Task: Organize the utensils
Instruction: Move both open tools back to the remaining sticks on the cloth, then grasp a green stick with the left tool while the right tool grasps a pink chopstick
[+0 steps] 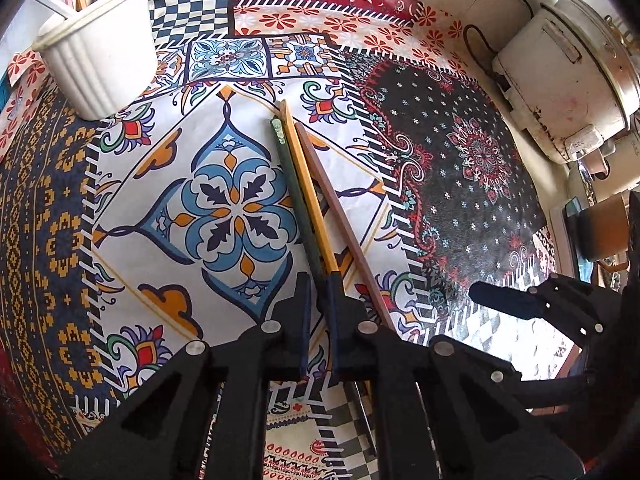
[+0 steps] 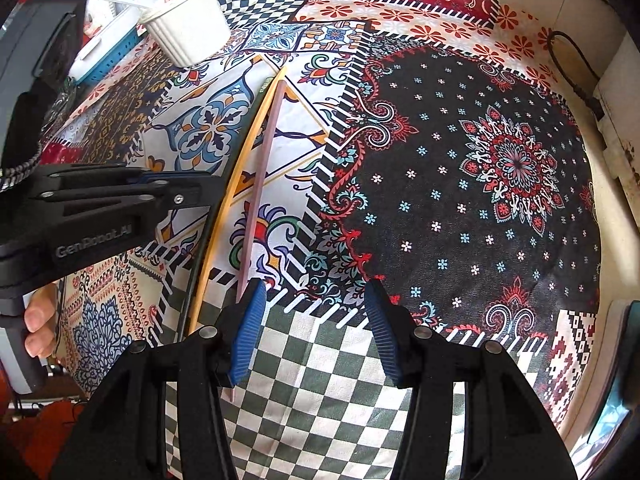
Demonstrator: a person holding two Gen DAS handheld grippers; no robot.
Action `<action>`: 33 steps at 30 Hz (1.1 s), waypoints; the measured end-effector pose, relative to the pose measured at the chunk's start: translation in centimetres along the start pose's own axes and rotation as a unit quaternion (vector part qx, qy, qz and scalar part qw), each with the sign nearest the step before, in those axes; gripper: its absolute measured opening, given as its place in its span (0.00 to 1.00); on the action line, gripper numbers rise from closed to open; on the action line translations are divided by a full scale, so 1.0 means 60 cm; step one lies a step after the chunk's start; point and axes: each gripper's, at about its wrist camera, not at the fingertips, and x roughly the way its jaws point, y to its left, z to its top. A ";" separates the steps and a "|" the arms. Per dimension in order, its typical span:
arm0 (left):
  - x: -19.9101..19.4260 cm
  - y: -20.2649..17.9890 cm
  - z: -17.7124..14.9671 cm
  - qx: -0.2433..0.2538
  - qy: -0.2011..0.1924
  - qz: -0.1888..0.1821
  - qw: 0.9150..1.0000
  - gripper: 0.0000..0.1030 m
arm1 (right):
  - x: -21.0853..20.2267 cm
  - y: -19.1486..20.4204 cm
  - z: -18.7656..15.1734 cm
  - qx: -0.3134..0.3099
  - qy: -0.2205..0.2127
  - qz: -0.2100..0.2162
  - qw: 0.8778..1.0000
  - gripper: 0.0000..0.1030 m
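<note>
Three chopsticks lie side by side on the patchwork tablecloth [image 1: 460,184]: a green one [image 1: 294,196], a yellow one [image 1: 310,196] and a pink one [image 1: 340,216]. My left gripper [image 1: 319,280] points down at their near ends and is shut on the green and yellow chopsticks; the pink one passes outside its right finger. In the right wrist view my right gripper [image 2: 316,292] stands open over the cloth with nothing between its blue pads [image 2: 250,332]. The pink chopstick [image 2: 266,168] runs just behind its left finger. A white ribbed holder [image 1: 100,52] with several chopsticks stands at the back left.
A white rice cooker [image 1: 560,80] with a black cable sits at the right edge against the wall. A blue basket [image 2: 112,56] stands behind the holder [image 2: 188,24]. A person's fingers [image 2: 38,320] grip the left tool's handle. The dark floral patch [image 2: 480,184] is bare.
</note>
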 end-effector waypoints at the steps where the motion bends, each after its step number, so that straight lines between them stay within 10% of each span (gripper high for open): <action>1: 0.001 0.001 0.002 -0.002 0.000 0.002 1.000 0.05 | 0.000 0.003 0.000 -0.004 0.000 0.003 1.000 0.42; 20: -0.035 0.111 -0.017 -0.053 0.037 0.034 0.997 0.04 | 0.041 0.009 0.071 -0.044 0.006 -0.009 0.999 0.04; 33: -0.001 0.088 0.067 0.002 0.067 0.042 0.997 0.05 | 0.072 0.004 0.162 -0.054 0.032 0.031 0.998 0.04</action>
